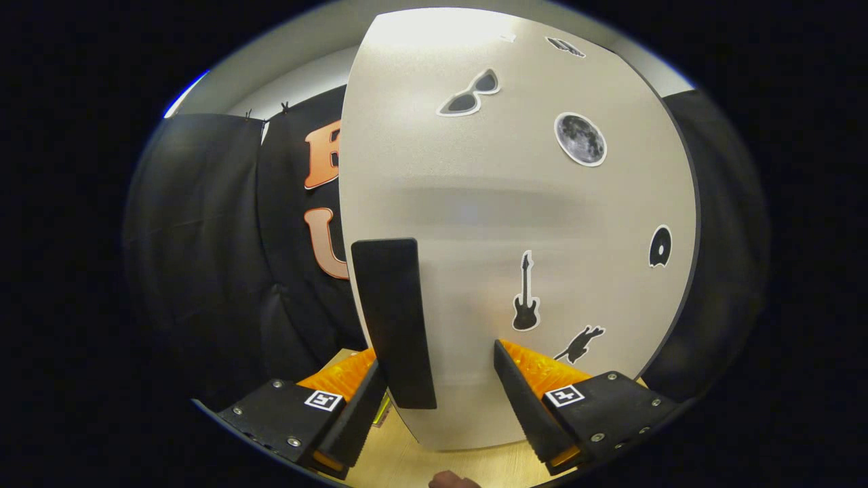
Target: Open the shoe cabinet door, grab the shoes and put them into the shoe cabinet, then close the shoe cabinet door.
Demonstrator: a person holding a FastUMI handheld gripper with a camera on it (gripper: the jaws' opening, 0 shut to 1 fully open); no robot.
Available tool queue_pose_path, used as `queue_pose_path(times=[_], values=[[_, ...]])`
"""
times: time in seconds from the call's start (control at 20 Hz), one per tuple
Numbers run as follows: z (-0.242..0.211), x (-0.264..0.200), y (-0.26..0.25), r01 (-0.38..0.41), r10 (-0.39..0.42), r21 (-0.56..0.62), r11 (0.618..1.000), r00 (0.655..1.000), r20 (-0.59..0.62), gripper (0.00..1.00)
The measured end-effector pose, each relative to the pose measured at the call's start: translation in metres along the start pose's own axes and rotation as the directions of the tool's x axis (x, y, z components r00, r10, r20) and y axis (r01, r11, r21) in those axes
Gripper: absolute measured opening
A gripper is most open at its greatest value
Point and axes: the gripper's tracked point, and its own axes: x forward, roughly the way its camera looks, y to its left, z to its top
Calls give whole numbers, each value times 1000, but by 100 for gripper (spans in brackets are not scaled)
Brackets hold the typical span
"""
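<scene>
The pale shoe cabinet door stands close in front of me, dotted with small stickers such as sunglasses, a moon and a guitar. A black upright handle is fixed near the door's left edge. My gripper is open and right up against the door. The handle's lower part sits between the fingers, close against the left finger. A clear gap separates it from the right finger. I cannot tell whether the door is ajar.
Black cloth wall hangs to the left of the cabinet and behind it on the right. A light wooden surface lies under the fingers. A bit of a person's hand shows below them.
</scene>
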Motion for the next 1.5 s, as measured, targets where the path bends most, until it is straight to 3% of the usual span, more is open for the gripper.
queue_pose_path(times=[0.5, 0.75, 1.1, 1.5], values=[[1, 8, 0, 79, -78, -7, 997, 997, 20, 94], [0, 2, 1, 81, -81, 18, 997, 997, -18, 95], [-6, -69, -10, 96, -93, 99, 991, 995, -33, 95], [-8, -158, -59, 160, -161, 68, 985, 987, 4, 95]])
